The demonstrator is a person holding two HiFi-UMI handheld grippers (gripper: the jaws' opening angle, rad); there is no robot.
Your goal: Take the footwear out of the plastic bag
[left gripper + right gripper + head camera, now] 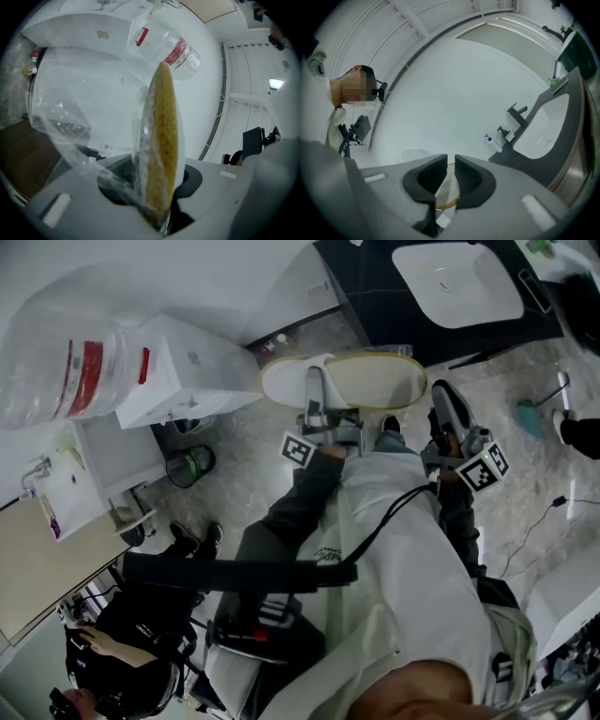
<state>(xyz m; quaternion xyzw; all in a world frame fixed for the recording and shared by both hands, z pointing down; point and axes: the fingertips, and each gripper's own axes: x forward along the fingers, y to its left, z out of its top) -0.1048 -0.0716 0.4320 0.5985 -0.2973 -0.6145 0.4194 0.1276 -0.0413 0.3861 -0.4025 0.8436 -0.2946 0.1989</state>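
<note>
Marbled bathroom floor (244, 474) below, left gripper (157, 187) clamped on slipper (161, 140) standing edge-on between its jaws, plastic bag (70, 126) draped alongside, right gripper (450, 161) pinched nearly closed on the slipper's edge

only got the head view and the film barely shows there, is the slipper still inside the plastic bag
Observer: Yes. In the left gripper view, the clear plastic bag is still wrapped round the slipper. The slipper stands on edge, and the left gripper is clamped on it through the film.
Operator: ok and the right one, does it have hold of anything
Observer: In the right gripper view, the right gripper has its jaws almost together. A yellow-rimmed edge, likely the slipper's end, shows in the narrow gap. I cannot tell whether the pads press on it.
</note>
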